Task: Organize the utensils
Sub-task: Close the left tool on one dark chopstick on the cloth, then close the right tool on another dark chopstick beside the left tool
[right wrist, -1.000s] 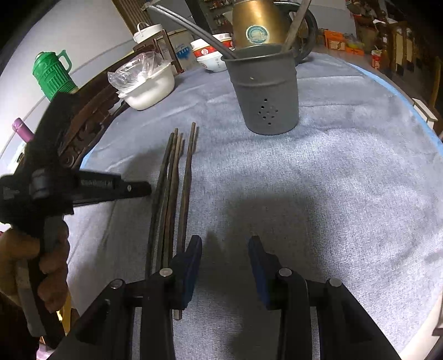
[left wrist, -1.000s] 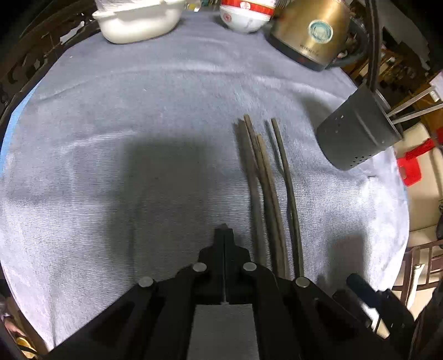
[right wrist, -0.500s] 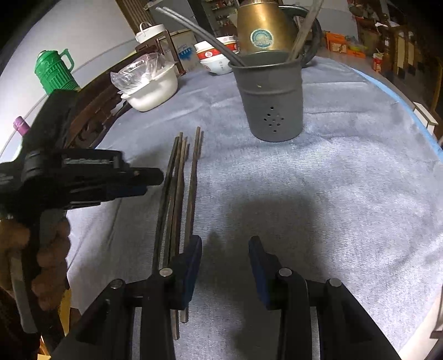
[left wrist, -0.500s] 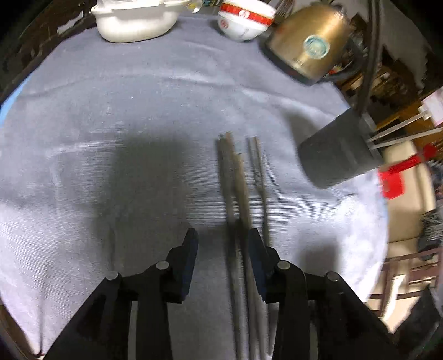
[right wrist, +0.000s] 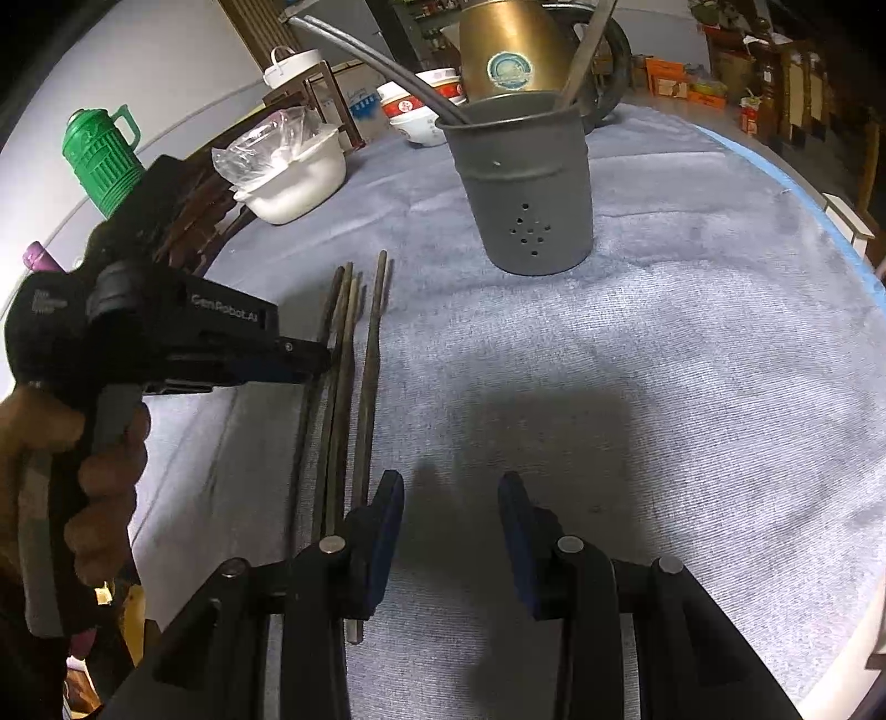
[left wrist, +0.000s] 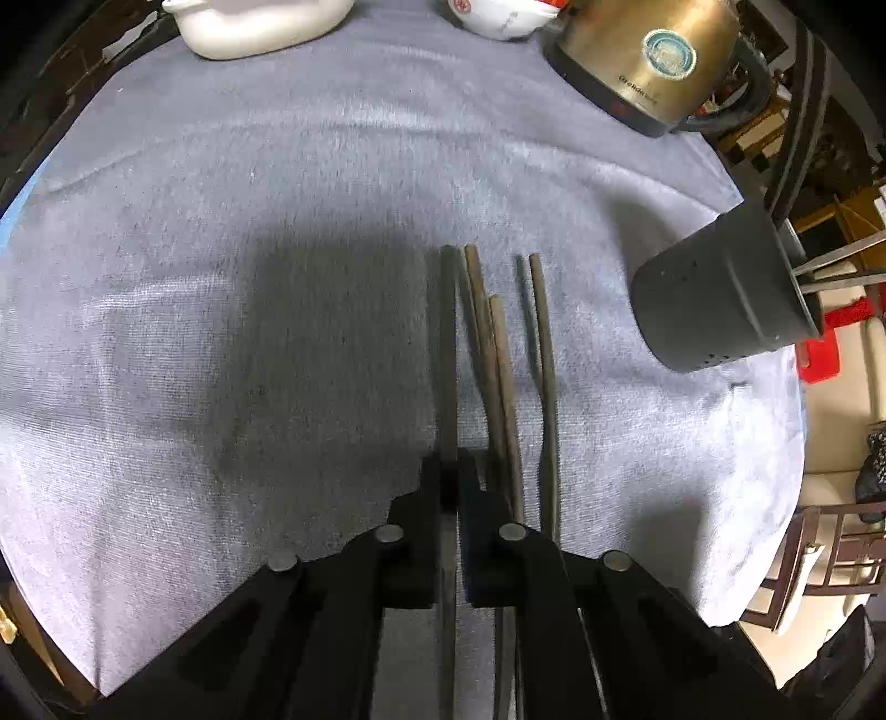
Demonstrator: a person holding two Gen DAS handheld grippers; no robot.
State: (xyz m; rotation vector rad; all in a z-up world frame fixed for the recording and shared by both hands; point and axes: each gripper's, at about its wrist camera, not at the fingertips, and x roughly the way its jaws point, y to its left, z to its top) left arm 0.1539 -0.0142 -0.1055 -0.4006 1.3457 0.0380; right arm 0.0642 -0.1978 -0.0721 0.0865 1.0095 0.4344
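- Left tongs (left wrist: 449,482): closed on the leftmost dark slender chopstick (left wrist: 448,354), gripped near its near end; the far tip looks to rest on the grey towel-covered round bench (left wrist: 221,277).
- Risk: an end grip leaves a long lever, so the stick may pivot or slip once lifted.
- Risk: three more dark chopsticks (left wrist: 501,387) lie just beside it; the right finger sits close to them and could drag or scatter them.
- Right tongs (right wrist: 451,531): open, empty, low over bare cloth, with the nearest stick just beside the left finger.
- Target is probably the grey perforated metal utensil holder (right wrist: 526,194), upright and well apart from the sticks. It already holds utensils, so a tilted entry could snag or tip it.
- Room: open cloth left and centre. White lidded dish (left wrist: 260,22), red-and-white bowl (left wrist: 498,16) and brass kettle (left wrist: 648,55) crowd the far edge; the bench rim drops off right of the holder.
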